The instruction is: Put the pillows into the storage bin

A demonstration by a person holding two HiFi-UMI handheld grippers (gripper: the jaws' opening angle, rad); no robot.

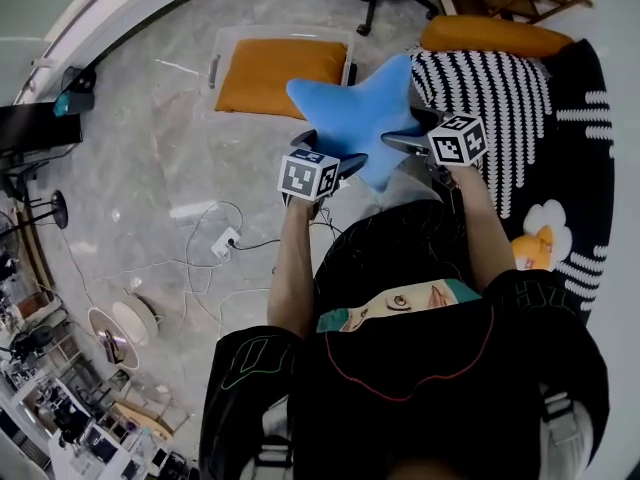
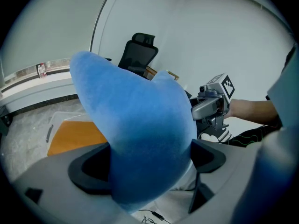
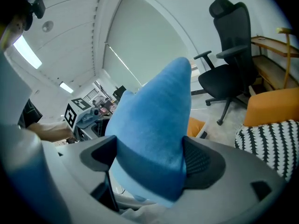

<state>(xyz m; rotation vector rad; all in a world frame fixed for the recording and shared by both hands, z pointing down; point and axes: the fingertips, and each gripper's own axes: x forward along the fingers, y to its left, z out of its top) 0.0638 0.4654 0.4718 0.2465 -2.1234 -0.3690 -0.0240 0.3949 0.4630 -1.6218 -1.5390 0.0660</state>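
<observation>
Star pillow [image 1: 362, 116]: pinched by left gripper [image 1: 333, 160] and right gripper [image 1: 408, 140]. Risk: soft filling slips free, pillow drops short of bin [image 1: 283, 32].

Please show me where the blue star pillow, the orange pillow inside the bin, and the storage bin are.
blue star pillow [image 1: 365, 108], head view, the middle of the star.
orange pillow [image 1: 275, 76], head view, the middle of its top face.
storage bin [image 1: 280, 33], head view, its far rim.
</observation>
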